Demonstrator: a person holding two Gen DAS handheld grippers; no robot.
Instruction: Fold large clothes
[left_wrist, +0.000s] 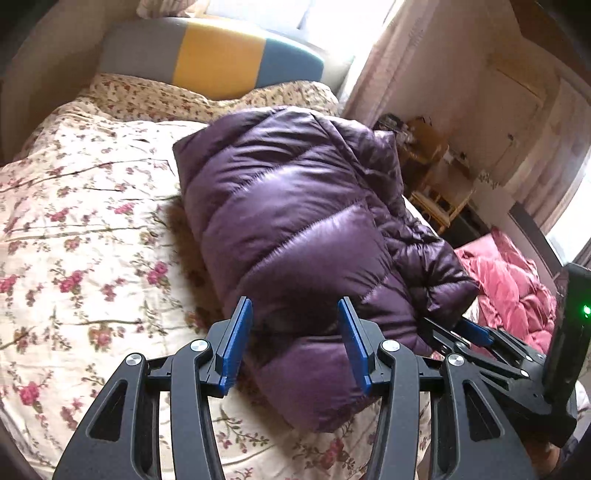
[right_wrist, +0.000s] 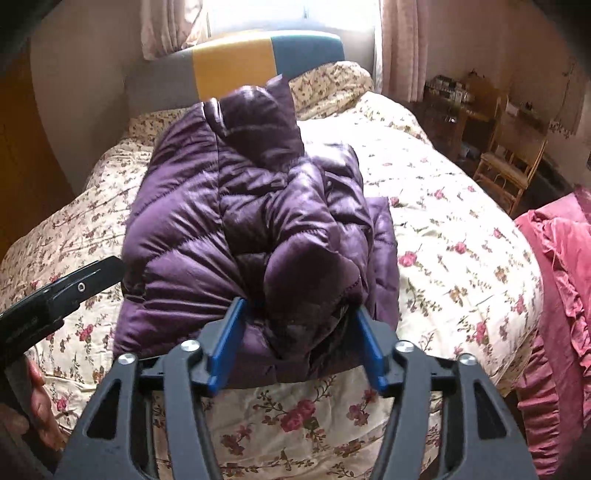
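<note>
Glossy quilted jacket (left_wrist: 295, 206), cotton bedspread (left_wrist: 92, 229)

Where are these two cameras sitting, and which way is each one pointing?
Left wrist: rides on the left gripper, looking down along its open blue fingers at the purple puffer jacket on the floral bedspread; the right gripper shows at the right edge.
Right wrist: rides on the right gripper, jaws apart around the jacket's near edge; the left gripper's body and a hand show at the left.
Shared: jacket, bedspread, striped headboard, pink quilt.
</note>
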